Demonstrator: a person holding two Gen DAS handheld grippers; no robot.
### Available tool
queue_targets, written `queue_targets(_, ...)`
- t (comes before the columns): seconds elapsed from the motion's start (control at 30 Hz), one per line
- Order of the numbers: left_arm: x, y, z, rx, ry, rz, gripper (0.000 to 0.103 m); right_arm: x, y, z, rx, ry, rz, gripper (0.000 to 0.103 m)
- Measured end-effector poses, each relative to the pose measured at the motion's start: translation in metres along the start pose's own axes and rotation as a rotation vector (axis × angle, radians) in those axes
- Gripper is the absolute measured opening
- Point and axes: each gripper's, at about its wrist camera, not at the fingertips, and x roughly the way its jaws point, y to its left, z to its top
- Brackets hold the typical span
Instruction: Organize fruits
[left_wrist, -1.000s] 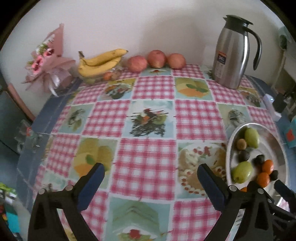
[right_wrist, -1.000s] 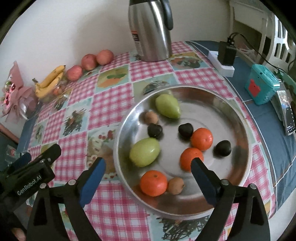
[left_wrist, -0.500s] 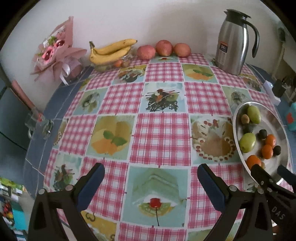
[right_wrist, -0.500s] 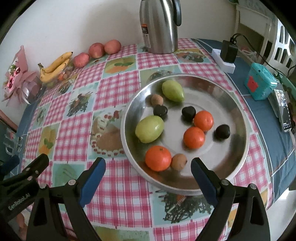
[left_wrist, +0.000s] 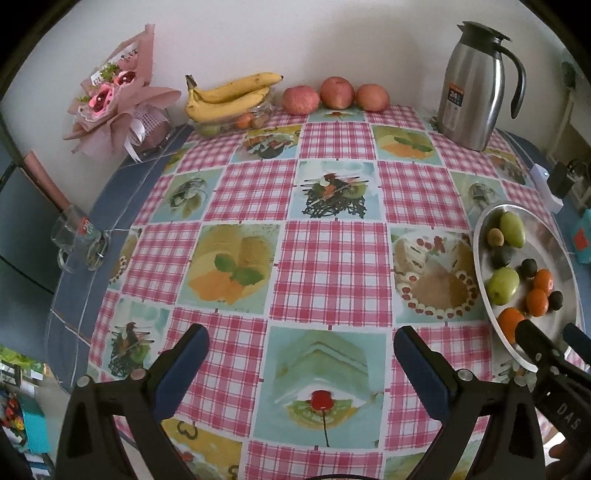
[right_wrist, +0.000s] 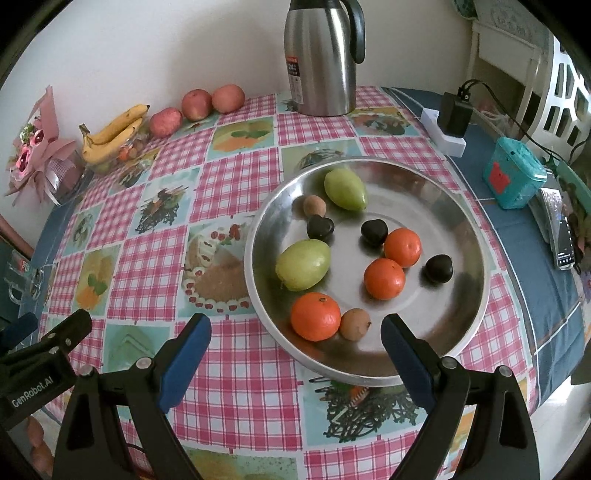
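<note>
A steel plate (right_wrist: 461, 206) on the checked tablecloth holds two green fruits (right_wrist: 303, 264), three oranges (right_wrist: 384, 278), three dark fruits (right_wrist: 374, 232) and two small brown ones (right_wrist: 354, 324). My right gripper (right_wrist: 295, 326) hovers open over the plate's near rim, with nothing between its pads. Left of the plate, my left gripper (left_wrist: 301, 343) stands open above bare tablecloth, nothing in it. Bananas (left_wrist: 232, 96) lie on a glass bowl of small fruits (left_wrist: 236, 122) at the far wall, with three red apples (left_wrist: 337, 92) beside them.
A steel jug (left_wrist: 472, 85) stands at the back right. A pink bouquet (left_wrist: 118, 99) and a glass mug (left_wrist: 77, 240) sit at the left edge. Right of the plate are a power strip with charger (right_wrist: 450, 125), a teal box (right_wrist: 513, 177) and a phone (right_wrist: 557, 229).
Both grippers have drawn back toward the near table edge, so more tablecloth shows and the plate looks farther away. Both jaws stay as wide as before.
</note>
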Motion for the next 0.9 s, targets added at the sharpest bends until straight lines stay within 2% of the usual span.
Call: queue_targets(0.9,0.0040,0.0044,-0.0013,0.005,0.013,-0.014,0.102,0.0017,-0.0003,-0.0003,0.003,-0.002,-0.008,0.094)
